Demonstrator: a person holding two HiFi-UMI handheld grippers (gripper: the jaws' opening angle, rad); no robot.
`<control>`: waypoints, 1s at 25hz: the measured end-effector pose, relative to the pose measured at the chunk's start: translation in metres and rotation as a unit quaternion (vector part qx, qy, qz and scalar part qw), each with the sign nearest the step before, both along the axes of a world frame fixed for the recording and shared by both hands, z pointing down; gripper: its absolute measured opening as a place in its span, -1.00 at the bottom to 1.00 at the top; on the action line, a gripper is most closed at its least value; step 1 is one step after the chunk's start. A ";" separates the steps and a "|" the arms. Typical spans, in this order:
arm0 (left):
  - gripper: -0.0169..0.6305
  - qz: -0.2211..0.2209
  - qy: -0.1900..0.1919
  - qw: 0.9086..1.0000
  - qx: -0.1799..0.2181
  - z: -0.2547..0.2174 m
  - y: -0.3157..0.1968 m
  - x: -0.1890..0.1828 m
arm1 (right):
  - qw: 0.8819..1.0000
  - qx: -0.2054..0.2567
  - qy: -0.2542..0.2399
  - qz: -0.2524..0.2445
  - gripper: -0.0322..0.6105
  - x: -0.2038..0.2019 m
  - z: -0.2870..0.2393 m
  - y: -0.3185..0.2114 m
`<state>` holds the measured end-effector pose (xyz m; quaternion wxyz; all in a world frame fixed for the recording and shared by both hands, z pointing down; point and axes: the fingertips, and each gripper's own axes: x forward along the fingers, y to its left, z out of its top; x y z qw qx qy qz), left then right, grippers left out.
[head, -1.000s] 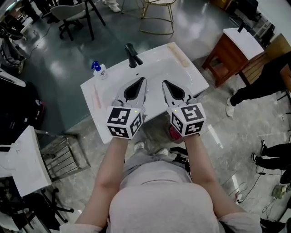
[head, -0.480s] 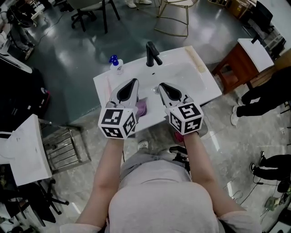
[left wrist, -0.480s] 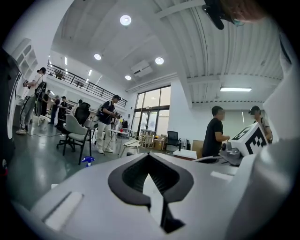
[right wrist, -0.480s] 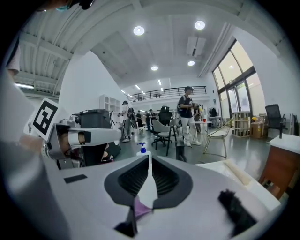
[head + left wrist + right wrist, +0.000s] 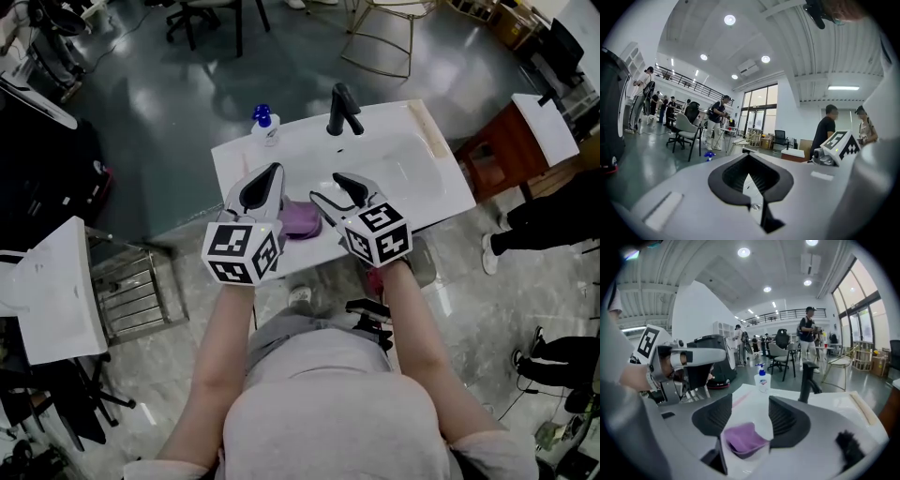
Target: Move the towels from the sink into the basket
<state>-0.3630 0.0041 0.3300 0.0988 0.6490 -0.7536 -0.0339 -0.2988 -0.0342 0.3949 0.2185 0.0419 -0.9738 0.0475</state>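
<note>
- Found one purple towel (image 5: 300, 221) in the white sink (image 5: 433, 180), bunched into a small soft heap rather than spread flat.
- Placed it in the near left part of the basin, close to the front rim and resting on the basin floor.
- Saw the towel (image 5: 743, 439) from the right gripper view as a rumpled lilac mound with a raised, curled edge on top; made out no pattern.
- Could not tell whether wet or dry.
- Saw the sink (image 5: 834, 409) as a wide, glossy, rectangular top with a shallow basin, set slantwise across the head view.
- Counted the towel as not yet moved: still inside the sink.
</note>
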 end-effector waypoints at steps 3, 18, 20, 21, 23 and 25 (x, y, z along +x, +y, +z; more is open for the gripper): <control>-0.93 -0.012 0.002 1.000 -0.002 0.003 0.008 -0.010 | 0.999 0.003 0.029 -0.029 -0.12 -0.014 0.020 0.008; -0.93 -0.031 0.012 0.999 -0.030 0.030 0.023 -0.028 | 0.955 -0.024 0.210 -0.209 -0.11 -0.034 0.123 0.057; -0.93 -0.029 0.013 0.999 -0.034 0.033 0.022 -0.030 | 0.945 -0.028 0.236 -0.224 -0.11 -0.035 0.135 0.059; -0.93 -0.028 0.014 0.999 -0.035 0.035 0.021 -0.031 | 0.940 -0.028 0.248 -0.231 -0.11 -0.036 0.140 0.060; -0.93 -0.027 0.020 0.999 -0.039 0.037 0.019 -0.033 | 0.929 -0.024 0.274 -0.247 -0.11 -0.037 0.150 0.061; -0.93 -0.028 0.024 0.998 -0.041 0.039 0.019 -0.036 | 0.915 -0.015 0.299 -0.270 -0.11 -0.038 0.160 0.066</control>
